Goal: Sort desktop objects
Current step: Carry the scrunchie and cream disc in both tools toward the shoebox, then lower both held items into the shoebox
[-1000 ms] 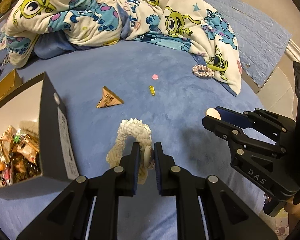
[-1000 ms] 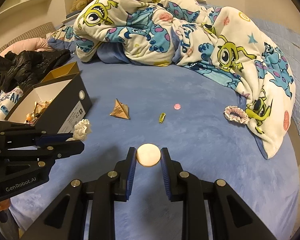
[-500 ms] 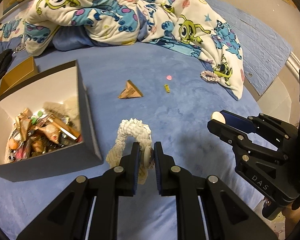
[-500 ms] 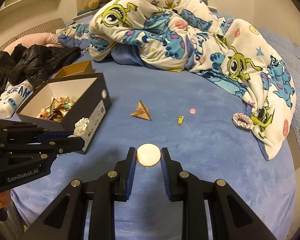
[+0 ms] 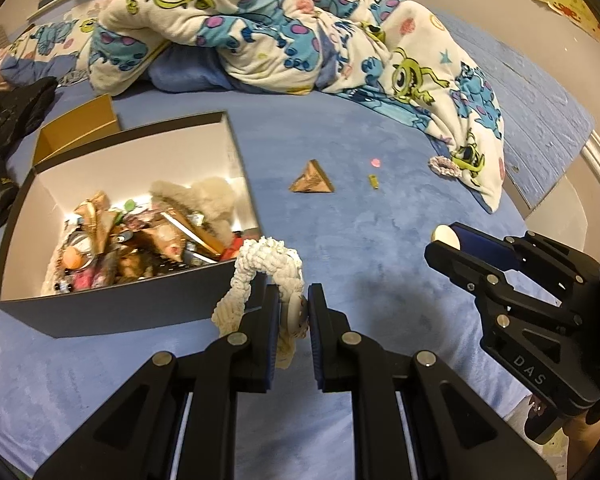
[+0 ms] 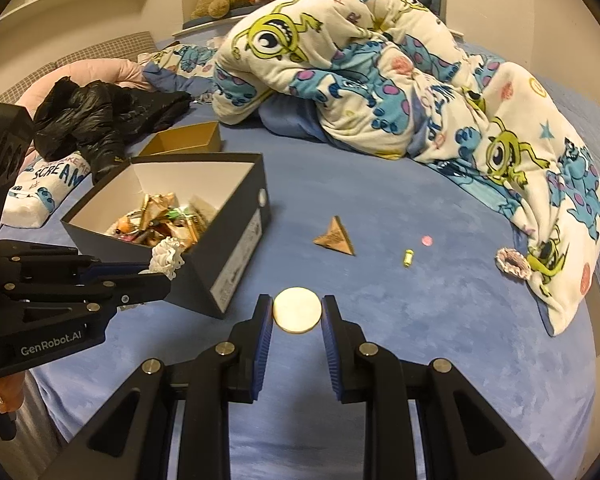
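Compared with one second ago, both grippers are now higher and closer to the dark box (image 5: 132, 304), so the left wrist view looks down into the box, where before it showed mostly the outer side wall. The things in the grip have not changed.

The left gripper (image 5: 294, 312) has its jaws closed on a white braided rope ring (image 5: 270, 264). The ring hangs above the near right corner of the box, and part of it is in front of the box rim. The right gripper (image 6: 297, 312) has its jaws closed on a round cream-coloured disc (image 6: 297, 310), held by its edges above the blue bed sheet (image 6: 440, 320), to the right of the box.

The box stands open on the sheet and holds a pile of wrappers and small things (image 5: 140, 240); a small gold box (image 6: 188, 142) stands just behind it. Some objects lie on the sheet, well apart from the box: a brown triangular packet (image 6: 334, 238), a small yellow-green object (image 6: 408, 258), a pink dot (image 6: 426, 241) and a frilly hair band (image 6: 512, 264), which touches the edge of the cartoon blanket (image 6: 380, 80). A black jacket (image 6: 100, 116) lies behind the box on the left.
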Tool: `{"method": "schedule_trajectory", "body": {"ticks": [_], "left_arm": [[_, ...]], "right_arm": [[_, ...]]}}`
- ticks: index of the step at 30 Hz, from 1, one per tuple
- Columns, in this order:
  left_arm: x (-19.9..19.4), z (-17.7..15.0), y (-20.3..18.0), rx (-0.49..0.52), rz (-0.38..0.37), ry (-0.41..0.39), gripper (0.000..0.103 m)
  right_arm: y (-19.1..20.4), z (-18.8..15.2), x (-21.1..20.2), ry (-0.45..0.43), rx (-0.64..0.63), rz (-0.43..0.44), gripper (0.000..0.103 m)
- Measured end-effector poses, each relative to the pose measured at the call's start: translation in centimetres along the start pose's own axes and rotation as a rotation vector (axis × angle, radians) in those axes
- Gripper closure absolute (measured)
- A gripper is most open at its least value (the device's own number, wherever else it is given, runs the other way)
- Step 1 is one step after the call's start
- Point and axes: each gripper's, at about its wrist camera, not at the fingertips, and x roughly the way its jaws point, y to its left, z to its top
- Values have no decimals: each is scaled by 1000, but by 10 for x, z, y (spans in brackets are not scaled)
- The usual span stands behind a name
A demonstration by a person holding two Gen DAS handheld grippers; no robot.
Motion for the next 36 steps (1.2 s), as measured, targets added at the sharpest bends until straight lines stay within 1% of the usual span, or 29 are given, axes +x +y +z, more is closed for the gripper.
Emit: {"method": "schedule_trajectory", "body": {"ticks": [9,20,24,30,36], "left_arm": [[-21,0,41,-48,27,-17,89],[-37,8,105,-88,92,-34,89],[-37,15,124,-93,114,-36,89],[-26,25,154,-110,141,-25,89],[-13,32,182,-142,151,-22,88]], "right_arm": [[39,23,3,-18,-47,31,78],[87,53,20,-37,-88,79,78],[103,67,31,-40,-101,96,78],[128,86,54,-36,-129,121,78],[152,98,80,-18,-157,139,78]]}}
